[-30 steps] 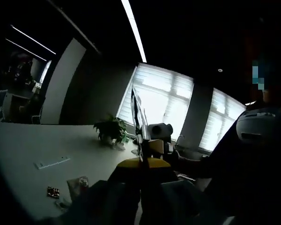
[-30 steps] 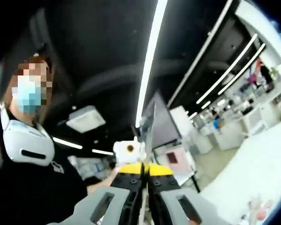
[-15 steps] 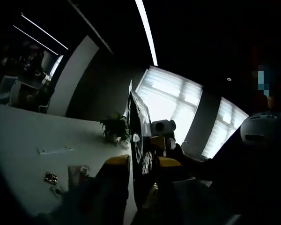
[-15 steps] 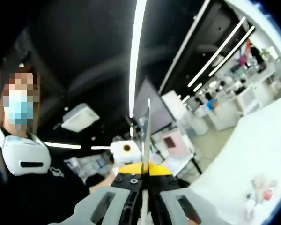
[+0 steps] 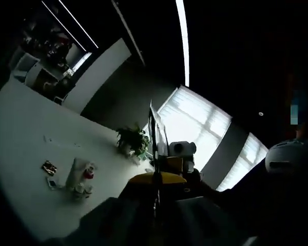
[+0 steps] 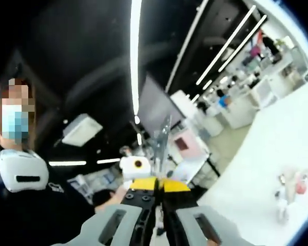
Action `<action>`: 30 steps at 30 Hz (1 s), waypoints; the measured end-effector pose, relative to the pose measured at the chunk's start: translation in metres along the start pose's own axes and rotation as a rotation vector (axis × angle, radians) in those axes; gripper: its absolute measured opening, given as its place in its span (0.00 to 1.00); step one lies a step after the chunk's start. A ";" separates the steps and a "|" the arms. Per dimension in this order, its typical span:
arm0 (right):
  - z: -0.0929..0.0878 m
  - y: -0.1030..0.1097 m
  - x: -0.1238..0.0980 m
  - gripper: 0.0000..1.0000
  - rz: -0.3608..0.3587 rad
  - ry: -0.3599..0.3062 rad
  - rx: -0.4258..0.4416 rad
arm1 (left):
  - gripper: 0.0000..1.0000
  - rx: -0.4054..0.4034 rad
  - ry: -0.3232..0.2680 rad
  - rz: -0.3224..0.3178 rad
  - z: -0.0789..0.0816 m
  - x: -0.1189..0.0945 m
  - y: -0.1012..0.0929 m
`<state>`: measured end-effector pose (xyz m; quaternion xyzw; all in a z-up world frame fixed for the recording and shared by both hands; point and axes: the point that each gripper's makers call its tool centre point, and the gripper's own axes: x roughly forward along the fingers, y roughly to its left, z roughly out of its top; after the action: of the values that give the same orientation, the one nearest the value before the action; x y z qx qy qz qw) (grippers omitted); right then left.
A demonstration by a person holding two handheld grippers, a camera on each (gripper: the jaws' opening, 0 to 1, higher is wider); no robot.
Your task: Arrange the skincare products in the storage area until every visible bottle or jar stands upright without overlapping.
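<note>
Table [image 5: 20, 138]: white; in my left gripper view it spreads across the left side.
Skincare products [image 5: 79, 177]: a small cluster on that table, well apart from my claws; in the right gripper view they sit at the far right [image 6: 290, 187].
Plant [image 5: 133, 141]: potted, beyond the cluster by the window.
My left gripper [image 5: 155, 187]: clenched, jaws pressed together on a thin flat sheet [image 5: 156, 133] standing edge-on.
My right gripper [image 6: 159, 192]: clenched on the same kind of thin sheet [image 6: 164, 136].

Left gripper [image 5: 155, 179] fingers seemingly closed again.
</note>
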<state>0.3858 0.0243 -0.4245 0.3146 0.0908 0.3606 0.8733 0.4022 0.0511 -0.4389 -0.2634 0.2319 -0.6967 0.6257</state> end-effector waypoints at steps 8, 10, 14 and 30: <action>-0.021 -0.019 -0.007 0.03 -0.065 0.024 -0.029 | 0.00 -0.058 0.021 -0.006 -0.015 -0.005 0.002; -0.020 -0.022 -0.010 0.12 -0.081 0.020 -0.042 | 0.00 -0.062 0.019 -0.012 -0.020 -0.004 0.005; -0.023 -0.026 -0.020 0.37 -0.110 0.025 -0.112 | 0.00 -0.076 0.025 0.005 -0.027 -0.004 0.007; -0.058 -0.059 -0.060 1.00 -0.295 0.092 -0.221 | 0.00 -0.230 0.105 0.103 -0.085 -0.017 0.060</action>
<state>0.3537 -0.0202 -0.5105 0.1832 0.1357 0.2504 0.9409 0.3929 0.0610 -0.5436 -0.2843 0.3557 -0.6455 0.6132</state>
